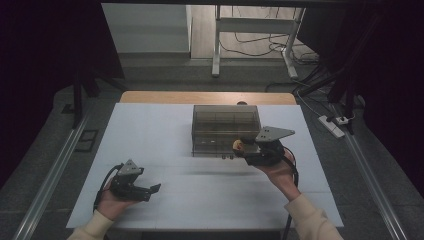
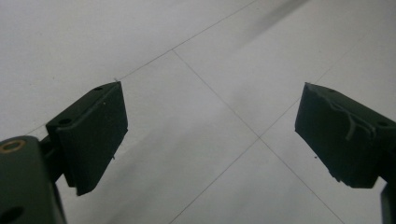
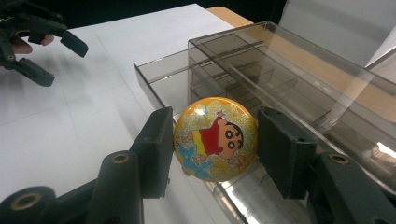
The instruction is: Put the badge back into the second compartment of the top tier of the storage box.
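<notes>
Right gripper (image 3: 212,149): jaws clamped on a round yellow badge (image 3: 215,138) with a cartoon child printed on it, one jaw on each side of its rim

Badge position: held in the air at the near edge of the smoky clear drawer box (image 1: 226,129), just over the pulled-out drawer (image 3: 161,88); in the high view it showed as a small yellow spot (image 1: 238,145) at the box's front right corner

Drawer: stood partly open toward the person, its dividers visible through the tinted walls

Left gripper (image 1: 148,191): jaws wide apart and holding nothing, hovering low over the white table (image 1: 150,130), well apart from the box

Step in hand: judged to be placing the badge into the open drawer

How to do it well: carry the badge forward until it sat wholly inside one compartment, clear of the front wall and dividers; lower it close to the drawer floor before letting the jaws part, since a round thing could roll or bounce if dropped; keep it level so its rim did not catch on the wall

Left hand's part: it could steady the light box if the drawer shifted
</notes>
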The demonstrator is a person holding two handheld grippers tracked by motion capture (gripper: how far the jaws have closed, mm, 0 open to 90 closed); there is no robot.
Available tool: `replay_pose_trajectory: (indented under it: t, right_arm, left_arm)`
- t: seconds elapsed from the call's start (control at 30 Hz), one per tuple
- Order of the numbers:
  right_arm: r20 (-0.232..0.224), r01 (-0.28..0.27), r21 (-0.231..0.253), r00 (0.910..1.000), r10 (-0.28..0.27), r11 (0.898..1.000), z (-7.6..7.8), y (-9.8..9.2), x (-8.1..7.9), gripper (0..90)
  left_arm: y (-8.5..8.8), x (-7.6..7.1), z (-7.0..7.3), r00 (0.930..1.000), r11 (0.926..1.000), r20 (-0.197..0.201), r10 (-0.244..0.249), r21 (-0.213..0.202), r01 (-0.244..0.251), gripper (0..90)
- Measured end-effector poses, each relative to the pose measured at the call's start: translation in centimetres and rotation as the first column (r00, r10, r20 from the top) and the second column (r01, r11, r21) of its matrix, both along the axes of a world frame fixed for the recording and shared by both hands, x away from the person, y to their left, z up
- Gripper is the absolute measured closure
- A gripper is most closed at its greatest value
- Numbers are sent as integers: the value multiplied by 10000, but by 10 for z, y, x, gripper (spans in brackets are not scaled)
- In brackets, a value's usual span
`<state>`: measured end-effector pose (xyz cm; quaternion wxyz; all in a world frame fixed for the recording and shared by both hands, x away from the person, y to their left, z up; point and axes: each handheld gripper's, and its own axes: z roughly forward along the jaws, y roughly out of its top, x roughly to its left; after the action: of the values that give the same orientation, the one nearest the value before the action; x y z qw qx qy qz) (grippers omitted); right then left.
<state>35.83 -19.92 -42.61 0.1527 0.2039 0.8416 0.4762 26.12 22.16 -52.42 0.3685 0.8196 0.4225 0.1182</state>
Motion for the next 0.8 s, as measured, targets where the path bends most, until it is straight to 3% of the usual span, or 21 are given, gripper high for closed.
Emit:
replay_pose_trajectory:
  t: [0.8]
  right_arm:
    - [-48,275,-11,9996,-275,9996,4,11,21,462]
  left_arm:
    - [0,0,1,10000,10000,37,29,-30,-29,97]
